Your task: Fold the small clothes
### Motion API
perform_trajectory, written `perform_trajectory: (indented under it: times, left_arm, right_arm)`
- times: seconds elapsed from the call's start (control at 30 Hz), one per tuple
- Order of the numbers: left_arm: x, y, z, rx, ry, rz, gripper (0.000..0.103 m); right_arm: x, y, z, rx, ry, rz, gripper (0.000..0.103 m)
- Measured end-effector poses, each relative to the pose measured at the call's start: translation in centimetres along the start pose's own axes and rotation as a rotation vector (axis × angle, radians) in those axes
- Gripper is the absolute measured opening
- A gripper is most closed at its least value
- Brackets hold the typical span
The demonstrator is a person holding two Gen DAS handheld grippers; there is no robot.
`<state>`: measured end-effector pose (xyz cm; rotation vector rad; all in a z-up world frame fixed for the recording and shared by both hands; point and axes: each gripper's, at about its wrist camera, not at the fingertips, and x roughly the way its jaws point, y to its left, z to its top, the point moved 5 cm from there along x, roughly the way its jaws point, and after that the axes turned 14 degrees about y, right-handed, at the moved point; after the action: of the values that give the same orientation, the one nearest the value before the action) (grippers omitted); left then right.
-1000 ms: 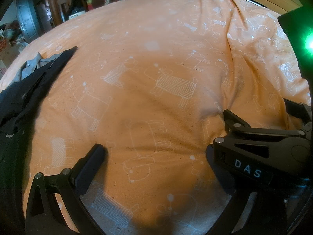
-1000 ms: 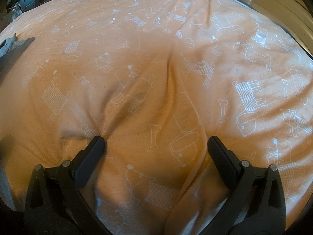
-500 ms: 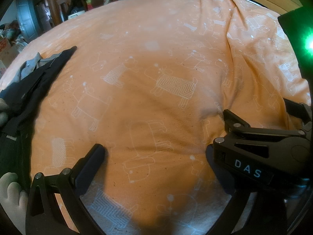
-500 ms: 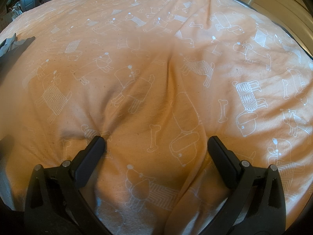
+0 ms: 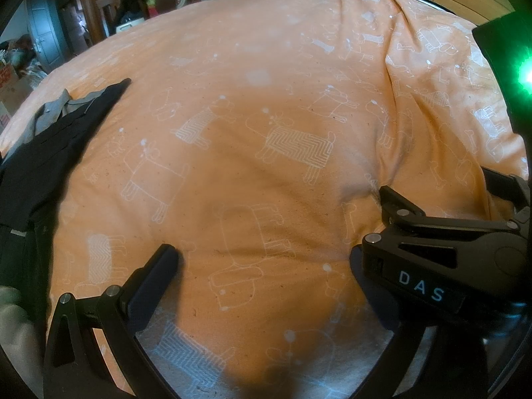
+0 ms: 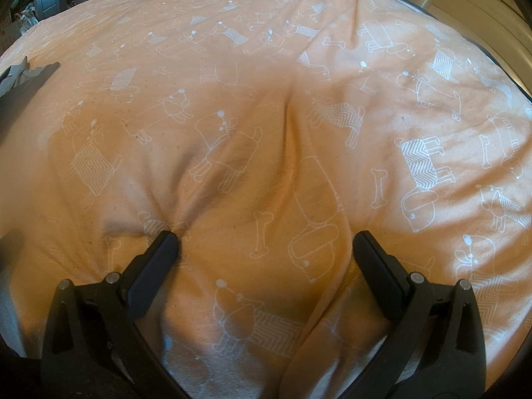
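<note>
- A dark garment (image 5: pixel 43 153) lies at the left edge of the left wrist frame on an orange bed cover (image 5: pixel 266 116) printed with white dogs; only its grey-trimmed tip (image 6: pixel 23 73) shows at the upper left of the right wrist frame.
- The left hand-held gripper (image 5: pixel 266 259) rests on the cover with jaws wide and empty, well to the right of the cloth.
- The right hand-held gripper (image 6: pixel 266 242), also spread wide and holding nothing, presses into the bedding, far from the garment.
- The cloth looks soft, light and limp; it would likely sag and bunch when lifted.
- A pinch at an edge or corner, such as the pointed tip at upper left, seems the surest hold.
- A pale gloved hand (image 5: pixel 13 319) shows at the lower left, beside the fabric.
</note>
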<state>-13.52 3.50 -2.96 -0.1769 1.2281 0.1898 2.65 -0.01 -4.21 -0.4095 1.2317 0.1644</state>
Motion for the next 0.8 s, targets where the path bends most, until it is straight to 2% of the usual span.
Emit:
perform_trajectory:
  times: [0.8]
  left_arm:
    - [0.00, 0.00, -0.05, -0.003, 0.004, -0.008, 0.103]
  right_arm:
    - [-0.01, 0.01, 0.00, 0.000, 0.000, 0.000, 0.103]
